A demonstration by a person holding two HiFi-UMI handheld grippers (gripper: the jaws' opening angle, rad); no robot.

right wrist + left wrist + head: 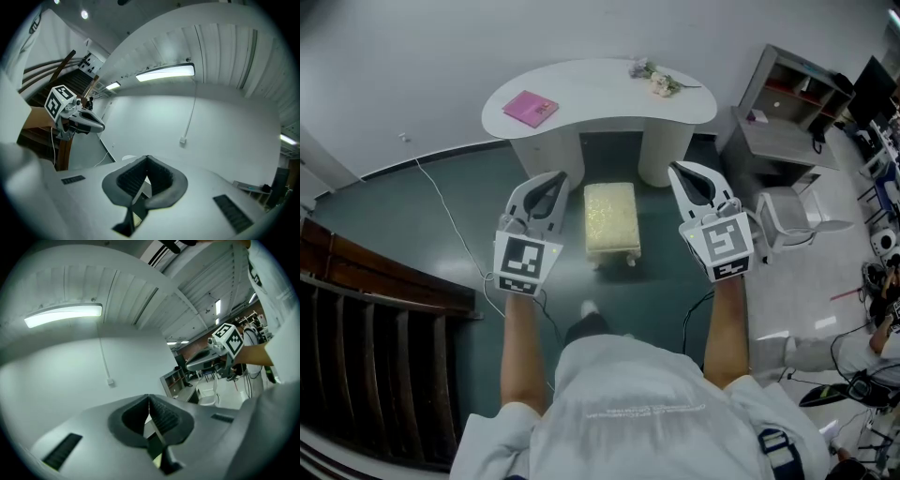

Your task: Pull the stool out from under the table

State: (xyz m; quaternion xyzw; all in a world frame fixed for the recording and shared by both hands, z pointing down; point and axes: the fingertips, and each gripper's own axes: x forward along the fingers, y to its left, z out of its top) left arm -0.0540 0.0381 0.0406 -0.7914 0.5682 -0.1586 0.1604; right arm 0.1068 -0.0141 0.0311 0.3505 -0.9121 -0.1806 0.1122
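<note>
Head view looks down on a dark teal floor (412, 206) that meets a plain pale wall (441, 37); at the far left a dark wooden staircase (356, 309) is cut off by the frame, and a thin white cable (450, 220) trails across the floor beside it; next comes the left gripper (553, 176), held above the floor with its jaws pressed together on nothing, which its own view confirms, the ribbed pads meeting at the tip against bare wall and a ceiling strip light (63, 315); beyond it a pink book (531, 109) lies on the left end of the white curved table (600, 94); the stool (611, 220), with a pale yellow seat, stands on the floor just in front of the table's dark recess, between the two grippers and touched by neither; its legs are mostly hidden under the seat, only small white feet showing at the near end; a sprig of flowers (654, 80) lies on the table's right end; the right gripper (680, 169) hovers to the stool's right, jaws likewise closed and empty; farther right stand a grey shelf unit (787, 103) and a white chair (792, 220); the right edge is a clutter of cables and gear too small to tell apart; the person's own torso blocks the near floor, apart from one shoe (590, 307).
</note>
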